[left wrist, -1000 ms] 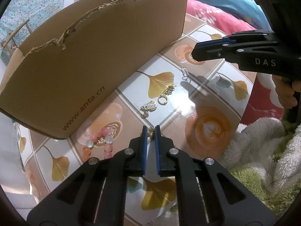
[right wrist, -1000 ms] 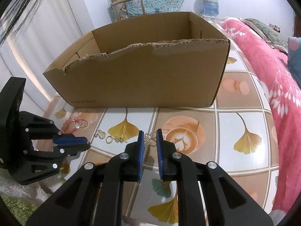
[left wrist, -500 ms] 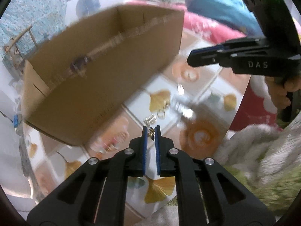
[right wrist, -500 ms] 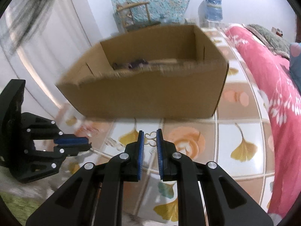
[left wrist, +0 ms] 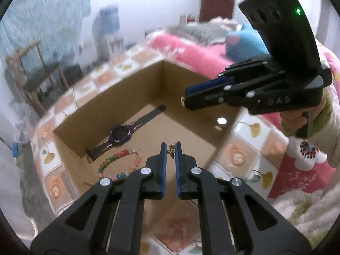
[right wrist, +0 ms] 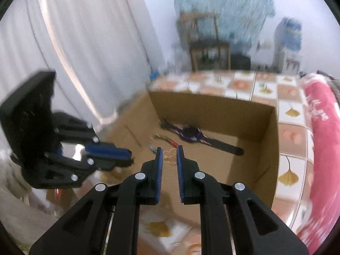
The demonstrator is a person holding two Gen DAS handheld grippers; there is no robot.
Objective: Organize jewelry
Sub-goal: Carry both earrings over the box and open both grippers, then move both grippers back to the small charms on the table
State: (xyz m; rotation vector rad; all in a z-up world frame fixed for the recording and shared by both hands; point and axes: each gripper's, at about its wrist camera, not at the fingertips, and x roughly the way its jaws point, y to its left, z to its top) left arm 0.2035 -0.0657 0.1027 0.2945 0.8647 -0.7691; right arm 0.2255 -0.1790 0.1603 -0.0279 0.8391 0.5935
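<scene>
Both grippers have risen from the tiled tabletop (left wrist: 244, 148) and now hang over the open box (left wrist: 191, 97), so its floor shows where a second ago only its outer wall did. The left gripper (left wrist: 170, 148) has its jaws clamped on a small gold charm (left wrist: 171, 149), pinched at the tips, at about 6 o'clock over the box floor. The right gripper (right wrist: 170, 154) has its jaws closed on a thin gold wire piece (right wrist: 169, 156); from the left wrist it sits at 2 o'clock, above the far right side of the box.

Already in the box are a dark watch (left wrist: 122, 135) near the middle and a bead bracelet (left wrist: 119, 163) at 7 o'clock, just beside it.

The carry looks nearly done: both pieces are past the box wall, and what remains is likely to release them inside, clear of the watch.
</scene>
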